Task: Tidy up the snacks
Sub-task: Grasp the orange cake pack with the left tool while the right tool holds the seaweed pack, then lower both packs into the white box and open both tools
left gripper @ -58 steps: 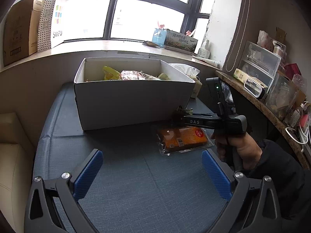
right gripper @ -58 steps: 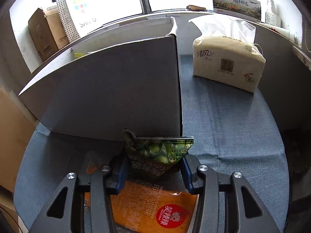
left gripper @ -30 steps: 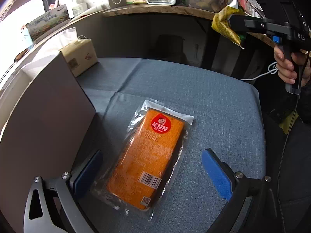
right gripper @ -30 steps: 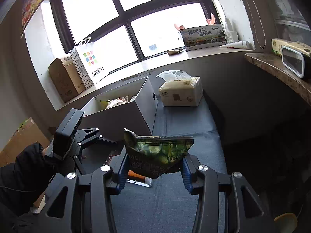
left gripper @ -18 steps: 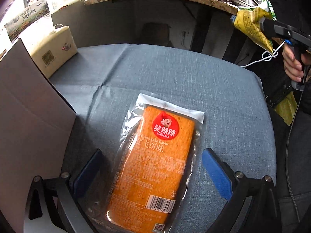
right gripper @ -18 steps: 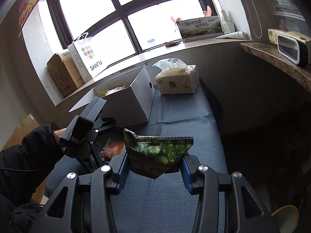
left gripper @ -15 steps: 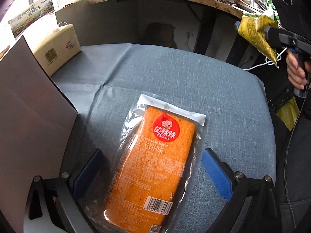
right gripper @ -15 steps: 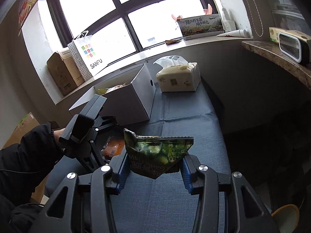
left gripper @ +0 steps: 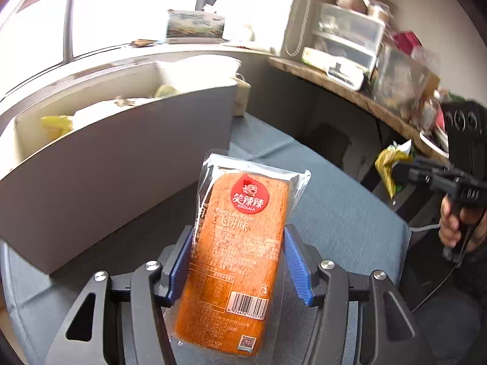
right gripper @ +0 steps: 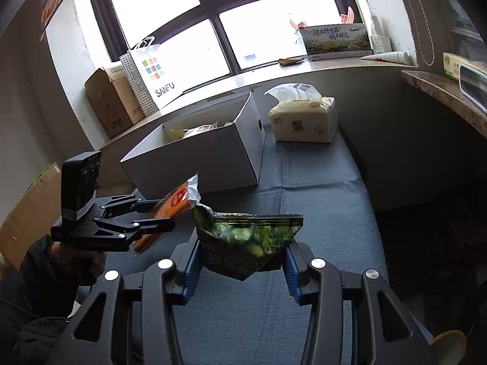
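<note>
The left tool pinches the light, slippery cake pack mid-body; the right tool clamps the crinkly pea bag.

An orange cake snack in a clear plastic wrapper is being shown with a red round logo and a white barcode patch. A crinkled green foil snack bag is being shown mottled green. Blue pads are being shown on black gripper fingers. A white cardboard box is being shown on dark blue-grey woven cloth.
</note>
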